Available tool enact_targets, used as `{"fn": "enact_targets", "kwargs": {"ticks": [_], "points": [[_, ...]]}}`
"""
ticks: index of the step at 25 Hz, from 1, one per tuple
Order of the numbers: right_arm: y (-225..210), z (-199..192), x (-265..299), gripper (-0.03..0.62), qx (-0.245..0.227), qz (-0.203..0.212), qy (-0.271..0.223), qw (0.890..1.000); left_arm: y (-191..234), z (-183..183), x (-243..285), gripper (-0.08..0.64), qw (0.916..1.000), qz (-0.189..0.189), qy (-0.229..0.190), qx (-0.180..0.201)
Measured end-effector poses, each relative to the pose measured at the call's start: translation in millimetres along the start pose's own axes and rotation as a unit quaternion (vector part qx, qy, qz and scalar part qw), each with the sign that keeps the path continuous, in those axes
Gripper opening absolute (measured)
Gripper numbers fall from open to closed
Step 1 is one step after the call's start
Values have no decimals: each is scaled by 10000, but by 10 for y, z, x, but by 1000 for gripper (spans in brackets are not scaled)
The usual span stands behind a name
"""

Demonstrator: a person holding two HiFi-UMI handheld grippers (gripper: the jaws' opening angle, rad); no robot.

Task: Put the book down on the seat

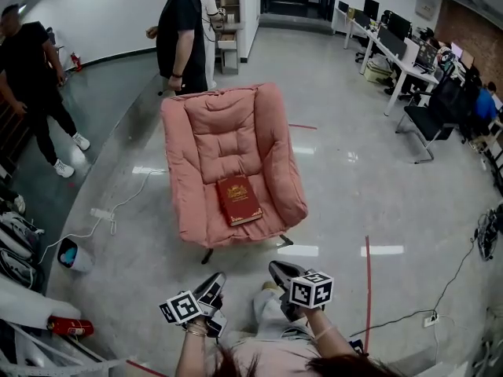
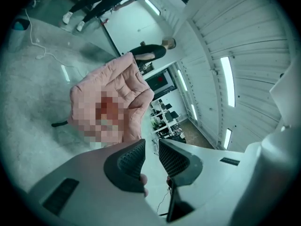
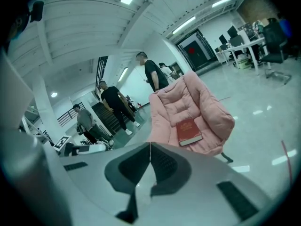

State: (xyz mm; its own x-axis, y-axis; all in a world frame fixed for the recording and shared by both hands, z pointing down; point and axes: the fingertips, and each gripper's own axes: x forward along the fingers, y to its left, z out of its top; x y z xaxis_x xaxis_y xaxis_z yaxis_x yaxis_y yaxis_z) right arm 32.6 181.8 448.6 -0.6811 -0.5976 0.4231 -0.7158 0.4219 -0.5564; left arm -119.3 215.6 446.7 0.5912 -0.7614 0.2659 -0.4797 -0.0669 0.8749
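In the head view I see the red book (image 1: pixel 239 199) lying flat on the seat of the pink armchair (image 1: pixel 228 163), mid-frame. The left gripper (image 1: pixel 211 286) and right gripper (image 1: pixel 283 272) sit at the bottom edge, well apart from it.

Left gripper view: jaws slightly apart, nothing between them, armchair at centre left.

Right gripper view: jaws closed together and empty, book on the seat right of centre.
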Motion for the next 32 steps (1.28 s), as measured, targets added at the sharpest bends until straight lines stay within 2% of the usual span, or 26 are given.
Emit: {"fn": "enact_targets", "kwargs": {"ticks": [16,21,27,32], "points": [[591,-156,-305,17,-196,287,-199,9992,-375,-79,-473,69,9979,-516,-127,366],[752,-217,-389,16,-198,433,-204,9987,-438,-83,-611,43,9967,-542,-238,550],[849,-243,-494,15,-307,476,-293,9980,-603,-142,-728,-2,9948,-894,-383,304],[878,-202,-610,15,-435,417,-379,9975,-696,-193,-777,-2,9934,-903,-435,561]]}}
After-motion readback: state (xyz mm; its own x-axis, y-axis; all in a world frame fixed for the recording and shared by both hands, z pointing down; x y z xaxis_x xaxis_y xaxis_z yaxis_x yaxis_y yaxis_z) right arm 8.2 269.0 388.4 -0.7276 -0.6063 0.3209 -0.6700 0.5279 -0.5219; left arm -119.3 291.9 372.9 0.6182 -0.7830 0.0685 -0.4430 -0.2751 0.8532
